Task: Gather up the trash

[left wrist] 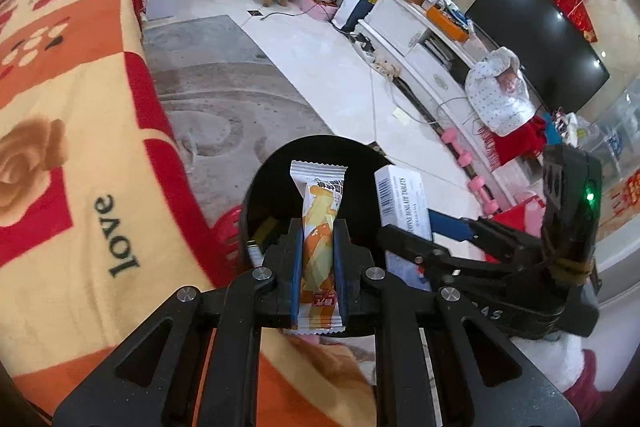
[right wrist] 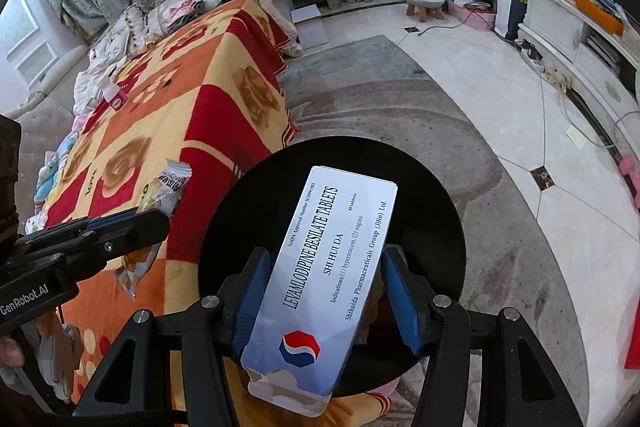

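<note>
both pieces of trash are lifted and held above the black bin (left wrist: 256,211), neither yet released. the left gripper (left wrist: 318,259) has its fingers clamped on an orange snack wrapper (left wrist: 318,227); the right gripper (right wrist: 324,299) has its fingers clamped on the edges of a white tablet box (right wrist: 324,267), its end flap torn open. the bin, standing on the rug (right wrist: 460,131) beside the blanket-covered table (left wrist: 72,147), already holds a few items, too dark to identify. what remains, by this view: dropping both.
</note>
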A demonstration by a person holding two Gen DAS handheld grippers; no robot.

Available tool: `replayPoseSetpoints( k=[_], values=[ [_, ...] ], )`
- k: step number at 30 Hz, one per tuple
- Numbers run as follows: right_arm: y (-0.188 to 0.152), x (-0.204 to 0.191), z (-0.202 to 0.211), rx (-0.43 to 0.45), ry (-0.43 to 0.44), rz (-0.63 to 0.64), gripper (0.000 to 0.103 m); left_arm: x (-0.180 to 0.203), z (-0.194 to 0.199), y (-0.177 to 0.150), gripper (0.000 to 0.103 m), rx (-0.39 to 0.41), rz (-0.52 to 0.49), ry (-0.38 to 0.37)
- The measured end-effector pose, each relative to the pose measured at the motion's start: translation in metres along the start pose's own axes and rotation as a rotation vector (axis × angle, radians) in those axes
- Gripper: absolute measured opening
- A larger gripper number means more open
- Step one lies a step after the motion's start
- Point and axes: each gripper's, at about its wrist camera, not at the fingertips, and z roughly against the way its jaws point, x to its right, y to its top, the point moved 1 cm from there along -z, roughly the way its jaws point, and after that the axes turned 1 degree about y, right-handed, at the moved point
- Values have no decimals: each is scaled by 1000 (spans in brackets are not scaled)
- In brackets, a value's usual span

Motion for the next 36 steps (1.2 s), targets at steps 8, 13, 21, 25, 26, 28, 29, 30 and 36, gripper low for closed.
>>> replayPoseSetpoints(
  k=[8, 13, 21, 25, 26, 28, 29, 30, 36],
  values=[
    [0, 11, -1, 20, 5, -59, 73, -9, 3, 1, 53, 34, 56, -9],
    [-3, 8, 8, 61, -28, -44, 73, -11, 18, -5, 54, 108, 47, 88],
    [-13, -16, 52, 221, -140, 29, 73, 9, 60, -25, 54, 269, -100, 289],
    [-18, -31, 75, 301, -188, 55, 74, 7, 76, -37, 54, 303, -103, 273],
    [-19, -35, 79, 316, -195, 59, 74, 6, 81, -40, 54, 317, -104, 273],
    [-22, -44, 89, 349, -205, 66, 76, 6, 90, -45, 54, 337, -111, 283],
    [-23, -47, 92, 360, -209, 69, 76, 6, 94, -46, 54, 340, -112, 281],
    [-26, -51, 97, 376, -219, 73, 77, 5, 98, -50, 54, 343, -110, 275],
    [-37, -69, 116, 448, -252, 72, 81, -1, 120, -62, 54, 375, -108, 289]
  ],
)
